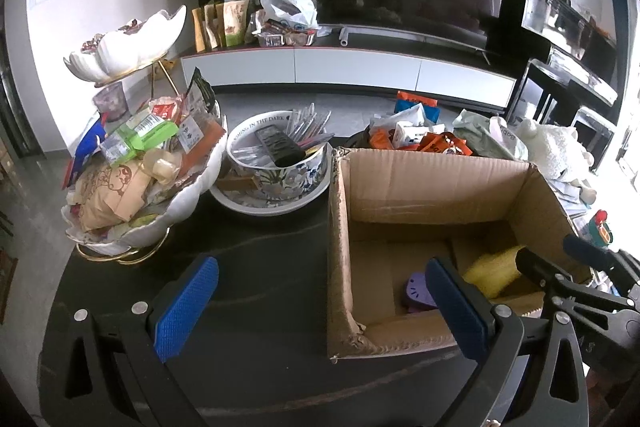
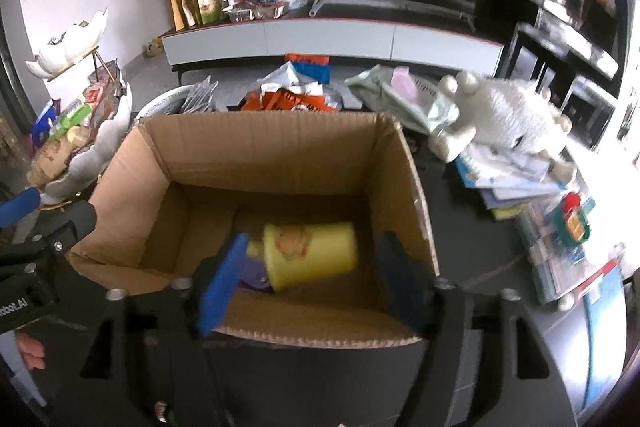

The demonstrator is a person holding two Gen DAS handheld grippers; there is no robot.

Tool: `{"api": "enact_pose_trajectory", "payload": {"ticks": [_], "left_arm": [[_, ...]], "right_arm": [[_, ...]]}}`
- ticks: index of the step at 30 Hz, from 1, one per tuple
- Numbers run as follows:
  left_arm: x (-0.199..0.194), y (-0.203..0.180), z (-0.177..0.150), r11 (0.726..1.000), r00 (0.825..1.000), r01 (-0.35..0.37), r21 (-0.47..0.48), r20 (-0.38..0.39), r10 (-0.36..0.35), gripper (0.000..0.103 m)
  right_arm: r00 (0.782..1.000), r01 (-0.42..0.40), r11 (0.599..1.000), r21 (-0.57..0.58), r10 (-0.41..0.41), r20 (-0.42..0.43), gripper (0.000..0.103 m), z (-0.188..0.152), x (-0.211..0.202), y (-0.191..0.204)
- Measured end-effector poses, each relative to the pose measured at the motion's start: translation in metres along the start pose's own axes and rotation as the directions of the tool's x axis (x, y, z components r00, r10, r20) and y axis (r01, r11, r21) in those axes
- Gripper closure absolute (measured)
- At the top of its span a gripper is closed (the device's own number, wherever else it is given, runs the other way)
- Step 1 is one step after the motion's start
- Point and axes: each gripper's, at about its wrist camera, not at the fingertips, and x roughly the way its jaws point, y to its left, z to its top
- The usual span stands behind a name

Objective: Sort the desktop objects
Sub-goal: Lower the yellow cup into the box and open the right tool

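A corrugated cardboard box, open-topped with rough torn rims, is sitting on the dark table. A smooth yellow plastic bottle is lying on its side on the box floor, partly over a small purple item. The right gripper is being held over the box with its textured blue pads spread wider than the bottle, apparently not pressing it. The left gripper is being held wide apart and empty above bare tabletop beside the box's left wall.

Matt corrugated cardboard box; yellow bottle seemingly glossy plastic.
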Motion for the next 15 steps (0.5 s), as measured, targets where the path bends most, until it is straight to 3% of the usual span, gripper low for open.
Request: {"api": "enact_pose_trajectory", "payload": {"ticks": [15], "left_arm": [[-0.006,0.003,-0.002,1.0,1.0,-0.001,-0.009,0.0,0.001,0.001]], "right_arm": [[0.999,-0.007,1.0,-0.029,0.008,0.036,0.012,-0.007,-0.016,0.008]]}}
